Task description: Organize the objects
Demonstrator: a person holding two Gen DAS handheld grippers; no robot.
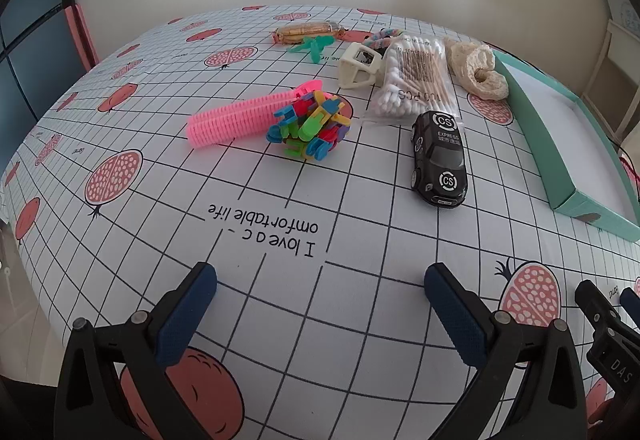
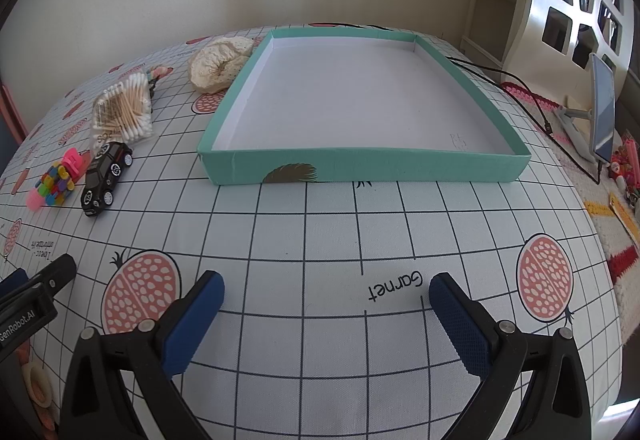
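Left claw [image 1: 320,280] nearest, low over the near edge of the tabletop [image 1: 360,320]; blue pads spread wide, nothing between them. Right claw [image 2: 326,288] beside it, likewise spread and empty, over the printed word "Garnet". Neither touches any object.

Teal tray [image 2: 360,163]: shallow, white inside, nothing in it. Sits flat toward the tabletop's far right corner, straight ahead of the right claw.

Loose items all lie left of the tray, spread from mid-tabletop to the far edge:
- Black toy car [image 1: 440,155], closest to the near edge, near the tray's left wall but apart from it.
- Multicoloured block cluster [image 1: 310,127], left of the car, touching the pink hair roller [image 1: 236,117] that lies flat and extends further left.
- Bag of cotton swabs [image 1: 416,79], just beyond the car.
- Cream hair claw clip [image 1: 358,65], touching the swab bag's left side.
- Cream crochet scrunchie [image 1: 482,69], right of the swabs, against the tray's left wall.
- Teal plastic piece [image 1: 314,45] and wrapped snack bar [image 1: 308,29], nearest the far edge.
- Pastel braided hair tie [image 1: 382,37], behind the clip, partly hidden.

Cloth on tabletop: white grid with pomegranate print.
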